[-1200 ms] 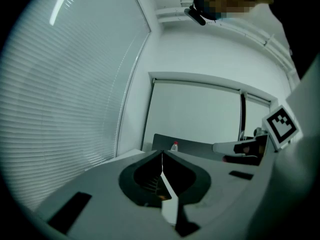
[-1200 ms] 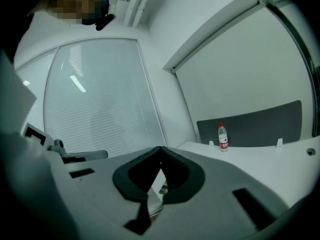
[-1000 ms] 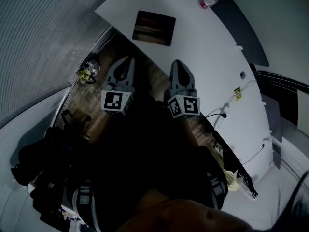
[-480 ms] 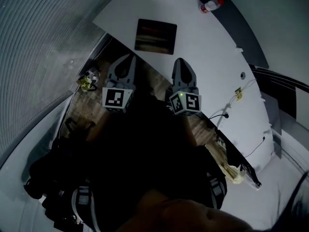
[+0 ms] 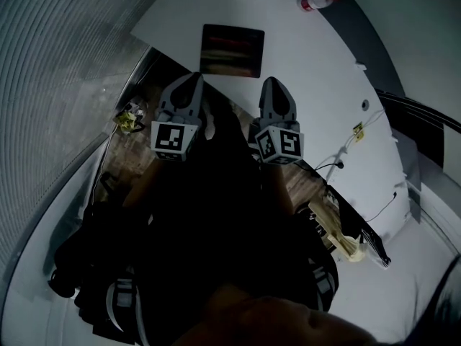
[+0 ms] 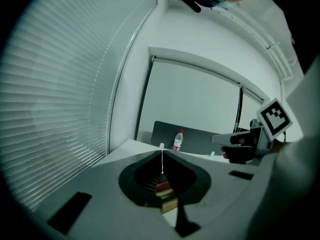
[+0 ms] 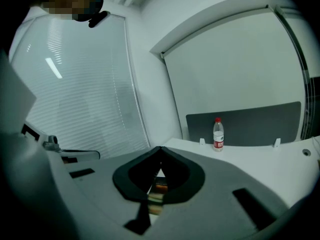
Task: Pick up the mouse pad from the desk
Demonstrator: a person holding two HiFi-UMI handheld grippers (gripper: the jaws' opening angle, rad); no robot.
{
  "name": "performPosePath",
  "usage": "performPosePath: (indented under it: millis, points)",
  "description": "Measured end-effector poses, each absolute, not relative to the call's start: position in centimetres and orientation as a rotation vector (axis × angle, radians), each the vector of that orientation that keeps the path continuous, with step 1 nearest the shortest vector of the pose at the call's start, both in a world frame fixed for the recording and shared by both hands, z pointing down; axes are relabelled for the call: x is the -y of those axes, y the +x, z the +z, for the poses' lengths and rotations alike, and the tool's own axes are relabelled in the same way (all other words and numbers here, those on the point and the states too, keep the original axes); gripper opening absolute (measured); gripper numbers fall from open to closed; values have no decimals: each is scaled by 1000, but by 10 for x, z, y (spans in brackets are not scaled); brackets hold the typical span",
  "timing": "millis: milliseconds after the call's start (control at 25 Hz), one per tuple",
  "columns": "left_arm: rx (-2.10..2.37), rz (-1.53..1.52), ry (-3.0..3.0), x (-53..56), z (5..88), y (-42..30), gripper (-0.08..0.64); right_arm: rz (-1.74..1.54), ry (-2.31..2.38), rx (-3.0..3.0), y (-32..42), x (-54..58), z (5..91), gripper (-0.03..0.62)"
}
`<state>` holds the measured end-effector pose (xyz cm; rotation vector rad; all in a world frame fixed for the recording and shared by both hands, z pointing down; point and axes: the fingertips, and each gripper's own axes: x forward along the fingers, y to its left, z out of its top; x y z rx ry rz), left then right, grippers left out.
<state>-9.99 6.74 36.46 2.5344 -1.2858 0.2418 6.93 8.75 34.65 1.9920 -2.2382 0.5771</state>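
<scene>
The mouse pad [image 5: 232,50] is a dark rectangle with reddish bands, lying flat near the front edge of the white desk [image 5: 317,78]. My left gripper [image 5: 194,78] is shut and empty, its tip just short of the pad's near left corner. My right gripper [image 5: 273,82] is also shut and empty, off the pad's near right corner. In the left gripper view the pad [image 6: 165,193] shows through the hole behind the closed jaws, and the right gripper [image 6: 239,147] shows at the side. The right gripper view shows the pad [image 7: 157,192] the same way.
A plastic water bottle [image 5: 316,1] stands at the desk's far side in front of a dark partition [image 7: 245,124]. Cables [image 5: 350,153] run along the desk's right edge. Window blinds [image 6: 65,99] fill the left. Wooden floor with a small yellow object [image 5: 128,117] lies below.
Both grippers have moved forward and a little down toward the desk, so their tips now sit close to the pad's near edge. Both stayed shut.
</scene>
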Motion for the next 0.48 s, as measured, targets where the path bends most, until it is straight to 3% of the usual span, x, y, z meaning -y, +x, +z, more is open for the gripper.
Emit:
performPosePath:
  millis: [480]
  points:
    - [1343, 278, 2423, -19, 390, -76, 6, 634, 1846, 2241, 98, -49, 390, 2]
